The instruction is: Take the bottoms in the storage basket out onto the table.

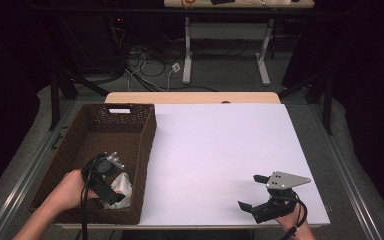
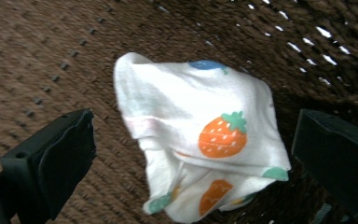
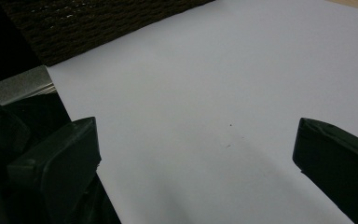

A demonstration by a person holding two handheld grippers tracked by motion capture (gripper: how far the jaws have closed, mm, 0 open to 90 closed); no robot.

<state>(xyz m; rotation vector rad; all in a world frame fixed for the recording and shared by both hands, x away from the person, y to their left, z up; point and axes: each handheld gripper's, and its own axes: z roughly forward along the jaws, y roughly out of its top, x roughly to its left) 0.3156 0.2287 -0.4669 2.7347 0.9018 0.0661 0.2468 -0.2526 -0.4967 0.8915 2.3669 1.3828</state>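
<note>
Your left gripper (image 2: 193, 154) is hovering jaws apart over the strawberry cloth (image 2: 200, 140), lower left in the basket (image 1: 145, 150). Closing shallow risks pinching wicker; right gripper (image 1: 261, 192) is idling, jaws apart.

You find no readable text, label, brand or number here; the white cloth with orange strawberry prints (image 2: 200, 135) in the brown woven basket (image 1: 145, 145) carries pictures only.

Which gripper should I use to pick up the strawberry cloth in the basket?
Left. The left gripper is already down inside the wicker basket, open, with the strawberry cloth between its fingers. The right gripper is open over the bare white table, well away from the basket.
</note>
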